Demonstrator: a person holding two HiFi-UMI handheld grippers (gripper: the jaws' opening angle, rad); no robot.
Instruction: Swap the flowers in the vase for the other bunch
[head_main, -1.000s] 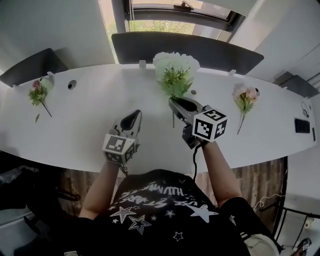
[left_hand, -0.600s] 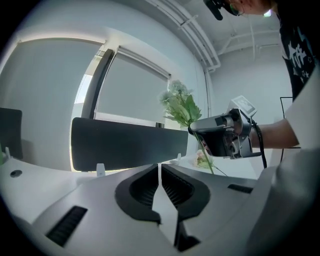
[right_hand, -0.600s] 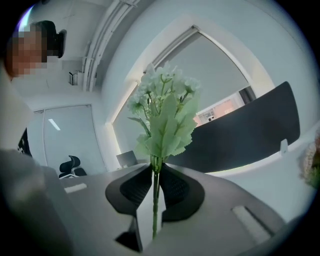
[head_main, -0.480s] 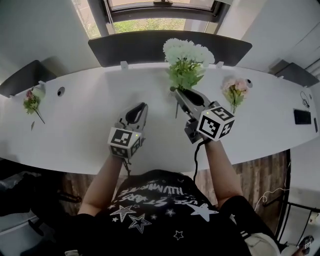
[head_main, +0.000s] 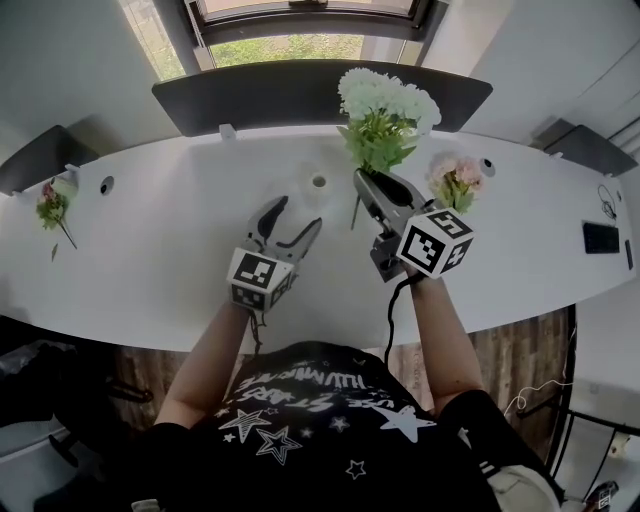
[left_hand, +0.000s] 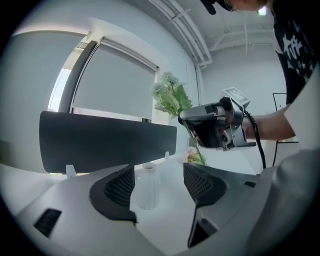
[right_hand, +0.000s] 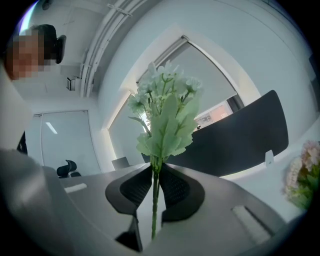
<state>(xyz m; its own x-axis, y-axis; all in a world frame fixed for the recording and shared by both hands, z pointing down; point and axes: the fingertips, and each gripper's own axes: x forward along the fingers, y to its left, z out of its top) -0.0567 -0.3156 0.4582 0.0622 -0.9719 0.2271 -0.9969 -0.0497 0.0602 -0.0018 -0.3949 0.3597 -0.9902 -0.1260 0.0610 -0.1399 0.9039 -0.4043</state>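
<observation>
My right gripper (head_main: 364, 182) is shut on the stem of a white and green flower bunch (head_main: 386, 112) and holds it upright above the white desk (head_main: 160, 250). In the right gripper view the stem (right_hand: 154, 200) runs between the closed pads of this gripper (right_hand: 156, 187). My left gripper (head_main: 293, 222) has just been opening, and nothing is between its jaws. A small empty white vase (head_main: 318, 183) stands just beyond its fingertips. In the left gripper view the vase (left_hand: 146, 186) shows through the gap of my left gripper (left_hand: 159, 187). A pink bunch (head_main: 455, 181) lies to the right.
A dark divider panel (head_main: 250, 92) runs along the desk's far edge, under the window. Another small pink bunch (head_main: 50, 203) lies at the far left. A black phone (head_main: 600, 238) rests at the right end. The person's arms and black shirt fill the near side.
My left jaws have gone from shut to open. Both grippers have moved forward over the desk. The white vase now shows ahead of my left gripper. The pink bunch has come nearer my right gripper.
</observation>
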